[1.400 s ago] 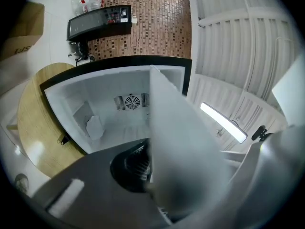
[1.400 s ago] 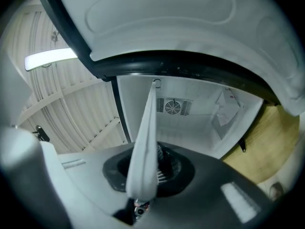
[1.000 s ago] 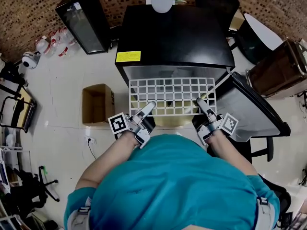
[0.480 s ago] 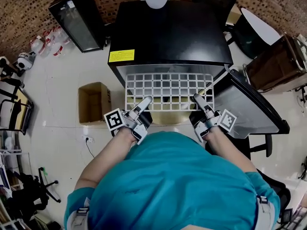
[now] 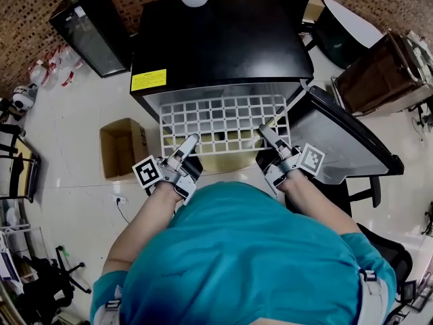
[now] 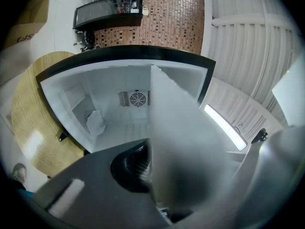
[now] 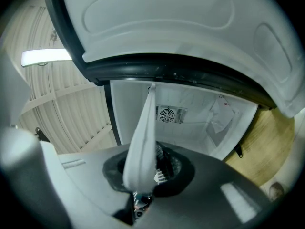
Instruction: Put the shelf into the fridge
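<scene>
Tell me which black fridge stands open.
The large fridge before the person, door swung right, shelf at its mouth; the smaller glass-fronted one is shut.

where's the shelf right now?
Head view, centre: the shelf is at the open front of the black fridge, near edge held by the left gripper and right gripper, open door on its right.
</scene>
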{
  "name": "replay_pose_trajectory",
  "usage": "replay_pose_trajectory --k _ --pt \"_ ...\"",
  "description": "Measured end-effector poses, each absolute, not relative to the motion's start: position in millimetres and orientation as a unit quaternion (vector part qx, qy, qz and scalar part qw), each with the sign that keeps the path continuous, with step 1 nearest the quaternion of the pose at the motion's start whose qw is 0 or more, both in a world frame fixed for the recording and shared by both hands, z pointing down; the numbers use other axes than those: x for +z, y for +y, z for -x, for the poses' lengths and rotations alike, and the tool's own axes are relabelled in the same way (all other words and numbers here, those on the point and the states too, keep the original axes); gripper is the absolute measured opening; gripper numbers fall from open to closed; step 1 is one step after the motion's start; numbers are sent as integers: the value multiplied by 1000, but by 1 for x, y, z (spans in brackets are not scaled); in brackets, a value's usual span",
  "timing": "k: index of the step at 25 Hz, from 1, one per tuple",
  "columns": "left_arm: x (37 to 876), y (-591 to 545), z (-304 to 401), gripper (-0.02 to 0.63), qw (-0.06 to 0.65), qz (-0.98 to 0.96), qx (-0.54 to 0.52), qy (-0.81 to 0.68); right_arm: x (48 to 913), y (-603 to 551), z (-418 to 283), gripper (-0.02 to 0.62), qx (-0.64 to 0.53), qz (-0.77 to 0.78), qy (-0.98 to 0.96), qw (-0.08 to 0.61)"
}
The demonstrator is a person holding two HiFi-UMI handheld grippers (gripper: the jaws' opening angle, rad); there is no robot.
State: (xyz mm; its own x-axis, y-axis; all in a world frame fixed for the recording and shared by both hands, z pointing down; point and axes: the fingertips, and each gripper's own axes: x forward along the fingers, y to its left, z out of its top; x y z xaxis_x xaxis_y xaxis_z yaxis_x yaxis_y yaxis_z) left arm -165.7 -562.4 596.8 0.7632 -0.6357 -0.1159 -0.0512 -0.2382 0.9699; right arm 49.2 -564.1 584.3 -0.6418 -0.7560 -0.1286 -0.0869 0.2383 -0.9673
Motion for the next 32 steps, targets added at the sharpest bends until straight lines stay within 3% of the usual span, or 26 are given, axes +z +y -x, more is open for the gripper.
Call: replay_pose_trajectory --k 32 --pt "608 -578 168 31 583 -729 -226 -279 600 -587 -52 29 -546 299 716 315"
